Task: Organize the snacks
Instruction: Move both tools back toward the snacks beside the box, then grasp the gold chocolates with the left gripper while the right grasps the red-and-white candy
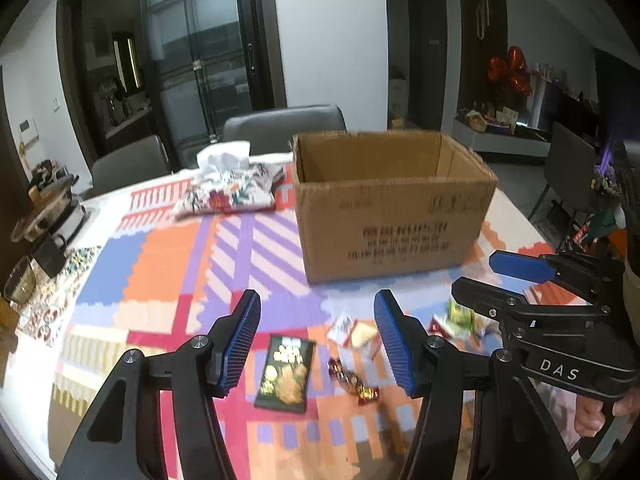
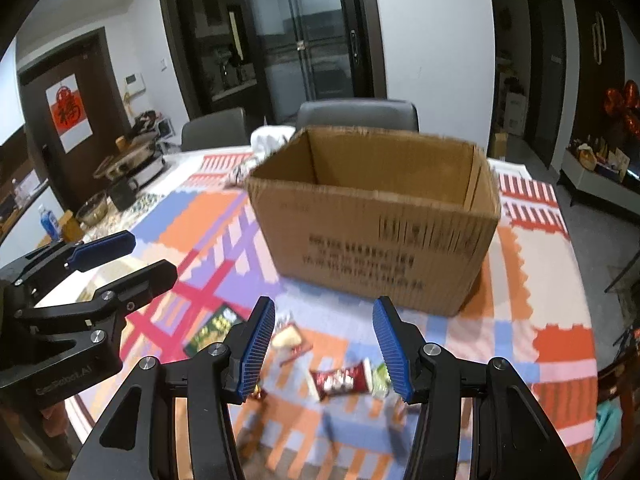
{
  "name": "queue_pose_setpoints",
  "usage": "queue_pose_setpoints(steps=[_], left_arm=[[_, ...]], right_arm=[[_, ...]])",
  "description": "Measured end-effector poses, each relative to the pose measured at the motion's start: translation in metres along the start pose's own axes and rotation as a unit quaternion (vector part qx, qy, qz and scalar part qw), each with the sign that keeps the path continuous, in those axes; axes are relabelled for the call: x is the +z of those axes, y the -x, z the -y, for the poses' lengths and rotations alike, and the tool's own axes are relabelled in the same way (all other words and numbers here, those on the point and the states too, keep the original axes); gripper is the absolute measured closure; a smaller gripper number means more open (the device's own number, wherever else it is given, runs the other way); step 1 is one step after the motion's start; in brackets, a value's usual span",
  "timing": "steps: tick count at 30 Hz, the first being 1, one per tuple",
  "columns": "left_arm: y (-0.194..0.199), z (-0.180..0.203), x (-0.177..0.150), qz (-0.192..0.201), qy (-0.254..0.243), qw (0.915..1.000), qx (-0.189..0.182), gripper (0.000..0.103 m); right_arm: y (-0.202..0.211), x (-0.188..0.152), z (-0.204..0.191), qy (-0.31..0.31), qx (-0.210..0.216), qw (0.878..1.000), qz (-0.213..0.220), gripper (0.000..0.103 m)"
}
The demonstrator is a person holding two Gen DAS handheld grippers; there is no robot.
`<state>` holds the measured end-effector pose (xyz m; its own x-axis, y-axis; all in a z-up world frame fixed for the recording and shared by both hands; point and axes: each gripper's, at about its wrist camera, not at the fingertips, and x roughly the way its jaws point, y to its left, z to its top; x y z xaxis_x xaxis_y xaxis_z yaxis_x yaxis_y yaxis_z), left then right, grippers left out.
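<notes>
Left gripper (image 1: 318,344) and right gripper (image 2: 324,350): jaws apart, nothing held. Snacks on tablecloth (image 1: 168,268) — dark chip packet (image 1: 286,372), red wrapper (image 2: 340,380), probably candy. Cardboard box (image 2: 376,248) apparently empty. Step: approach. Next — lower, straddle one snack.

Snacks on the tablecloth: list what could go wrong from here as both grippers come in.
1. The left gripper and right gripper hang close side by side, both open; they may collide.
2. The small red candies are tiny and loose, so wide pads may push rather than grip them.
3. The cardboard box has tall walls; a held snack could catch the rim.
</notes>
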<state>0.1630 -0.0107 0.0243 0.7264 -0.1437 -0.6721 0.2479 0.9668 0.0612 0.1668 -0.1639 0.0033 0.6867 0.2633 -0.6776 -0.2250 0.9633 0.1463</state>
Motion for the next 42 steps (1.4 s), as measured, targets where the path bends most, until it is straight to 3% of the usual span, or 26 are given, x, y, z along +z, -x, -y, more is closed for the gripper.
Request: queue_pose_setpoints(steps=[16, 24, 32, 36, 42], left_arm=[[-0.035, 0.009, -0.063, -0.039, 0.007, 0.9987, -0.032, 0.045], [-0.068, 0.011, -0.073, -0.061, 0.016, 0.9960, -0.062, 0.048], [-0.095, 0.017, -0.077, -0.082, 0.016, 0.9953, -0.049, 0.053], [-0.105, 0.018, -0.078, -0.092, 0.018, 0.9944, -0.047, 0.058], [-0.114, 0.018, -0.078, -0.103, 0.019, 0.9928, -0.059, 0.078]], right_arm=[[-0.035, -0.067, 0.007, -0.029, 0.007, 0.996, -0.078, 0.051], [-0.053, -0.076, 0.013, -0.042, -0.001, 0.995, -0.096, 0.051], [-0.065, -0.079, 0.021, -0.065, 0.005, 0.992, -0.109, 0.051], [-0.070, -0.079, 0.023, -0.073, 0.012, 0.991, -0.113, 0.051], [-0.079, -0.076, 0.019, -0.072, 0.024, 0.990, -0.120, 0.051]])
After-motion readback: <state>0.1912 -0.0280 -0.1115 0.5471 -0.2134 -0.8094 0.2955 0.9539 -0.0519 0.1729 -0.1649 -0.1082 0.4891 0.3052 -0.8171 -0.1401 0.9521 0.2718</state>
